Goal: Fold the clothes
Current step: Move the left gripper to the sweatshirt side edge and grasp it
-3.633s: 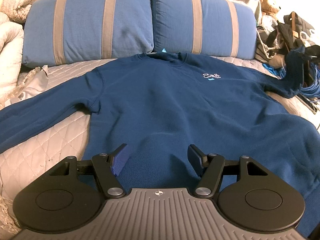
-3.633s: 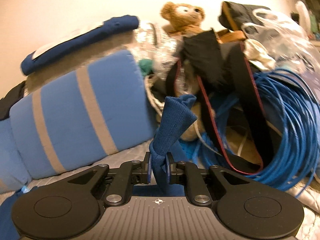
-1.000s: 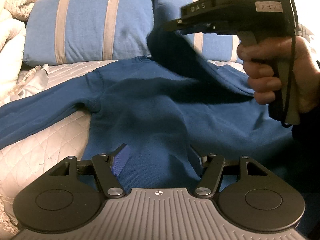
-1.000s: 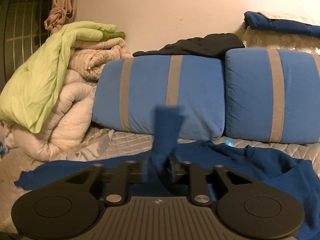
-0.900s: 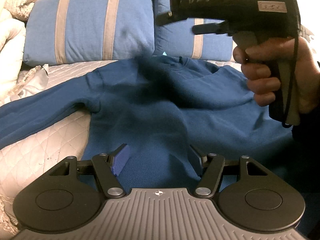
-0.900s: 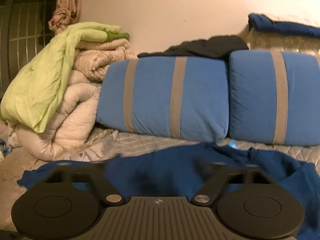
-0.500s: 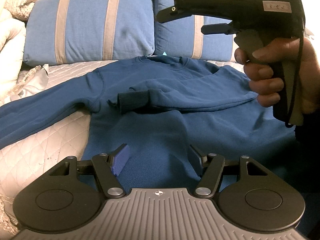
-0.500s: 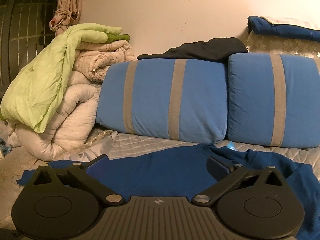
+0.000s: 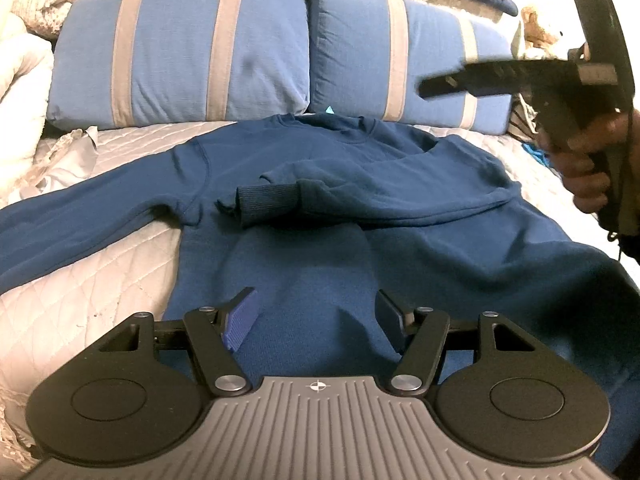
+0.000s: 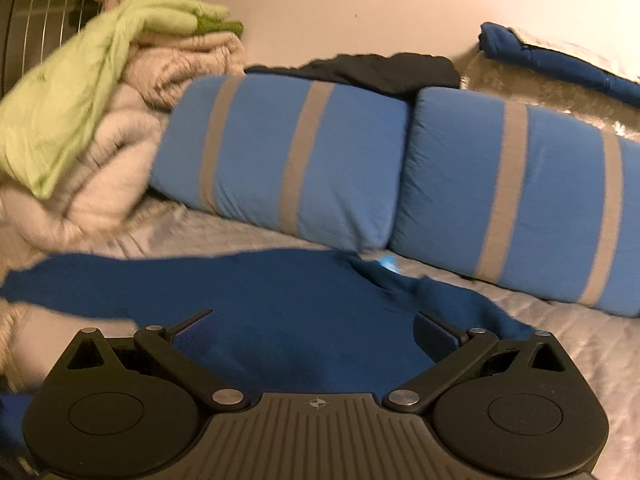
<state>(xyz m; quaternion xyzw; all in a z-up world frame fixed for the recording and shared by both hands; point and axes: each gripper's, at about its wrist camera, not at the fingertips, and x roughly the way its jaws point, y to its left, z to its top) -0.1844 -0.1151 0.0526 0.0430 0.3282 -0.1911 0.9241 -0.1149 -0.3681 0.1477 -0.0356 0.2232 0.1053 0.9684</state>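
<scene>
Risks: the folded sleeve (image 9: 360, 196) lies loose across the chest of the navy sweatshirt (image 9: 304, 280), cuff (image 9: 266, 199) bunched and slightly rolled; if the next fold goes over it as is, I'd expect a lump or a skewed edge. The other sleeve (image 9: 84, 228) is stretched out flat over the quilted bed (image 9: 80, 304) toward the side, so dragging it across could pull the body off square, since nothing pins the hem

Sweatshirt is flat on the bed, collar toward the two striped pillows (image 9: 184, 52)

Left gripper (image 9: 316, 316): jaws partly open, hovering over the lower body of the shirt, gripping nothing

Right gripper (image 10: 316, 334): jaws have just been opening, now spread wide, nothing between them

Versus a few seconds back: right jaws were clamped on the cuff out by the clutter at the bed's edge; sleeve is now released and laid over the chest, covering the logo. Left gripper unchanged
</scene>
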